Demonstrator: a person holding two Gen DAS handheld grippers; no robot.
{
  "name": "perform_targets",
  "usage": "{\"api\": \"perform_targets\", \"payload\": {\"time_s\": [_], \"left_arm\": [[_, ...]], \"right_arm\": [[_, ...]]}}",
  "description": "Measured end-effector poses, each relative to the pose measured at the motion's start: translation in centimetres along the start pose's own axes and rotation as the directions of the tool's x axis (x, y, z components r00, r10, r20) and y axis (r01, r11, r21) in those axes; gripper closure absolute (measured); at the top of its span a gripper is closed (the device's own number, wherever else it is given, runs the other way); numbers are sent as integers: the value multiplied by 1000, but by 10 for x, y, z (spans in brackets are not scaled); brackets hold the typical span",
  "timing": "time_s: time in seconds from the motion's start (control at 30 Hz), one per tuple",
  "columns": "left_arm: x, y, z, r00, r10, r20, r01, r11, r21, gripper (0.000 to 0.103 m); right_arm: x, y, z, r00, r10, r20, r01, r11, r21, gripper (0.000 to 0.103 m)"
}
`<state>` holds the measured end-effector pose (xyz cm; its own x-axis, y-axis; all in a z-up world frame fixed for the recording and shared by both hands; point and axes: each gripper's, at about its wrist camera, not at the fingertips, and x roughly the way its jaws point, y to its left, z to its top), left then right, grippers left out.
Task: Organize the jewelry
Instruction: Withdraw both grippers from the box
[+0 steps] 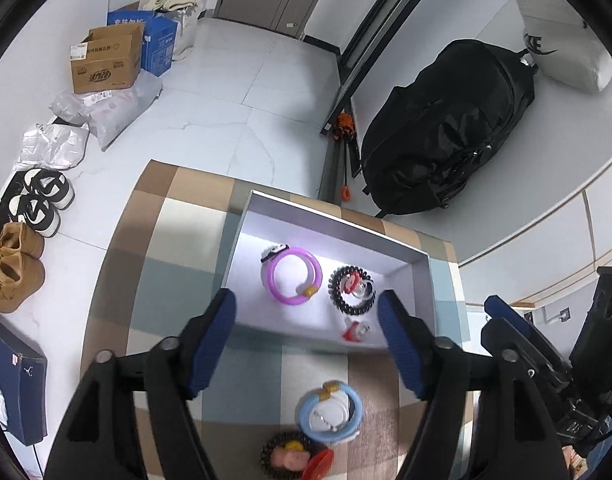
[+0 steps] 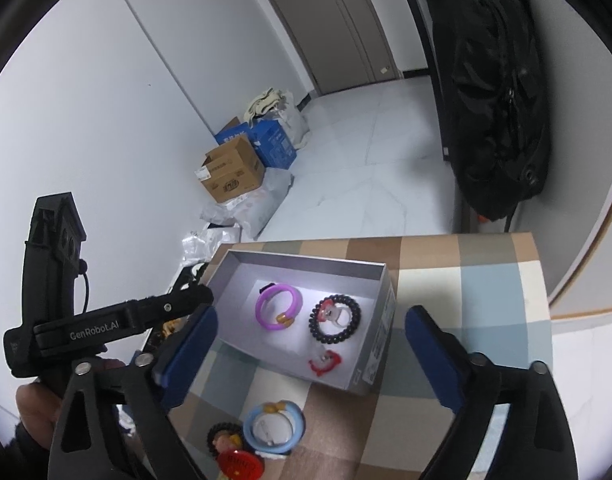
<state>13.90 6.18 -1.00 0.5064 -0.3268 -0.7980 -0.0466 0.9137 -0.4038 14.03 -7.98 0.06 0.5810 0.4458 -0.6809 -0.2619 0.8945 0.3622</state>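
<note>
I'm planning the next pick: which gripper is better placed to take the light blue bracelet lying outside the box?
Left, marginally. Both the left gripper and right gripper are open and empty, but the light blue bracelet lies directly between and below the left fingers, while it sits left of centre in the right wrist view.

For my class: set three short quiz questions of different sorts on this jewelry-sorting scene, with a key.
1. True or false: the purple bracelet lies inside the grey box.
2. Multiple choice: where is the blue bracelet? A) in the box B) on the checked tablecloth, in front of the box C) held in a tool
3. Fill in: the right tool and the left tool are both ____ and hold nothing.

Key
1. True; it lies beside the black beaded bracelet.
2. B
3. open
</note>
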Motion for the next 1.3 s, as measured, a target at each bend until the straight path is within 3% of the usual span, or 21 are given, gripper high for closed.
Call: {"api": "perform_targets", "payload": {"time_s": [0.17, 0.4, 0.47, 0.57, 0.83, 1.3], "left_arm": [[-9, -9, -14, 998, 32, 47, -36, 995, 92, 31], [-28, -9, -34, 993, 46, 112, -62, 988, 142, 30], [-36, -11, -41, 988, 48, 145, -71, 985, 158, 22], [-44, -13, -53, 980, 70, 186, -103, 979, 175, 20], [-48, -6, -83, 976, 118, 183, -146, 978, 148, 20], [-52, 11, -116, 993, 54, 105, -56, 998, 19, 20]], "right_arm": [[-8, 8, -8, 1000, -5, 5, 5, 999, -43, 3], [-31, 11, -18, 998, -30, 56, 35, 997, -74, 0], [-38, 13, -21, 997, -29, 71, 34, 996, -80, 0], [-46, 16, -29, 996, -36, 86, 44, 995, -93, 0], [-55, 18, -59, 995, -73, 71, 82, 988, -133, 0], [-52, 21, -91, 998, -58, -22, 53, 983, -175, 0]]}}
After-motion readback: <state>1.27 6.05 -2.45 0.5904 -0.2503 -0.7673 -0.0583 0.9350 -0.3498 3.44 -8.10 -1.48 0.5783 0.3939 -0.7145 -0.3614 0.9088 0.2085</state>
